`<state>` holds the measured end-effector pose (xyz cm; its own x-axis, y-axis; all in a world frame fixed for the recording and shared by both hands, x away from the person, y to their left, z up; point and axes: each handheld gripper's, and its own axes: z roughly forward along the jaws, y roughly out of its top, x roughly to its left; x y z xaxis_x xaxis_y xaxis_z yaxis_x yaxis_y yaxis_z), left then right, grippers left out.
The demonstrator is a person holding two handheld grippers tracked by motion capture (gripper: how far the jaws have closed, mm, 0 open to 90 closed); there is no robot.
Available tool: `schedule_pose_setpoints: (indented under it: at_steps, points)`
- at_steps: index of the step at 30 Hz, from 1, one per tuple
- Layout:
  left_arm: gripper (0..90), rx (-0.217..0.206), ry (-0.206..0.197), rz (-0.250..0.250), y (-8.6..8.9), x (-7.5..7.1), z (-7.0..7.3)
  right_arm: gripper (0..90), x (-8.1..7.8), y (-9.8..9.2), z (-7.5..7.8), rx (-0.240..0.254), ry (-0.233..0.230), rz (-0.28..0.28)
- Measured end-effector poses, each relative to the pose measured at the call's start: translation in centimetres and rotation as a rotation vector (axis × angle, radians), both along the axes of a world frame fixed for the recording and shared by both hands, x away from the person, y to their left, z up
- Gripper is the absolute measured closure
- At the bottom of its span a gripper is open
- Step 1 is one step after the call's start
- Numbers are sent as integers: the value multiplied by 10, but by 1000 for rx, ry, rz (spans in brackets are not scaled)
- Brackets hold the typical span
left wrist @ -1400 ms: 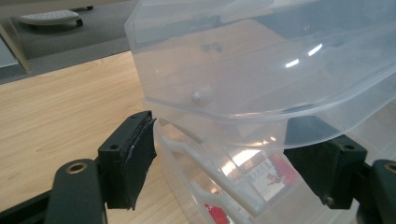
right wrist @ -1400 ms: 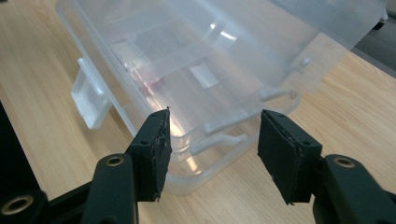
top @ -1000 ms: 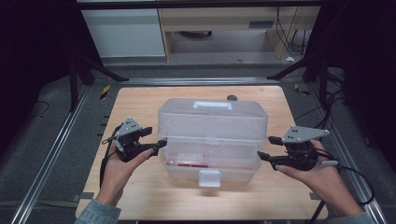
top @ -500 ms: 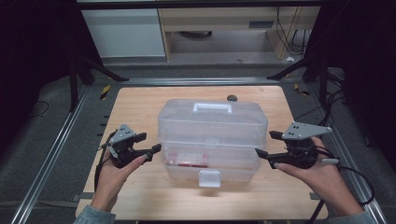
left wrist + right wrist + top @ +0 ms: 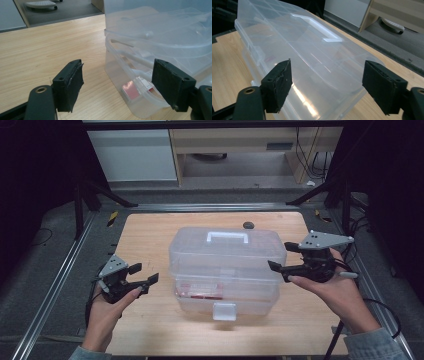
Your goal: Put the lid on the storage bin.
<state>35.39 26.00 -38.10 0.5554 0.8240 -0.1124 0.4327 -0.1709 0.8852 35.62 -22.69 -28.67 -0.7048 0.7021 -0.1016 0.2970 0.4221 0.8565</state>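
A clear plastic toolbox (image 5: 227, 265) with a white handle (image 5: 228, 237) and a front latch (image 5: 224, 311) sits mid-table, lid down. Something red (image 5: 200, 290) lies inside its lower part. My left gripper (image 5: 145, 273) hangs left of the box, apart from it and open, with nothing between its jaws. In the left gripper view the box's lower corner (image 5: 140, 82) lies beyond the left gripper (image 5: 117, 82). My right gripper (image 5: 280, 256) is at the box's right end at lid height. Its jaws have just been opening and grip nothing. The right gripper view looks along the lid (image 5: 294, 42) past the right gripper (image 5: 327, 82).
The wooden table (image 5: 150, 235) has bare board left of the box and in front of it. A small black object (image 5: 248, 225) lies near the far edge. Metal rails (image 5: 60, 270) run along both sides. A cabinet (image 5: 135, 155) stands beyond.
My left gripper has drawn away from the box's left end, leftward and toward me. The right gripper has risen beside the right end and its jaws have spread wider.
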Motion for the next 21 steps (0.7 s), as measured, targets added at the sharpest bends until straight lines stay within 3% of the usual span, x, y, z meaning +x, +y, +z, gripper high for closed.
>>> schedule_pose_setpoints:
  at_steps: [7,18,21]
  points:
    - [247,-16,-7,11,3,1,2,303,2,8,-11,-40,12,22]
    - [248,-7,20,-13,-12,5,-12,278,-14,10,-36,-58,46,54]
    - [248,-6,29,-18,-15,5,-15,260,-19,12,-46,-91,58,61]
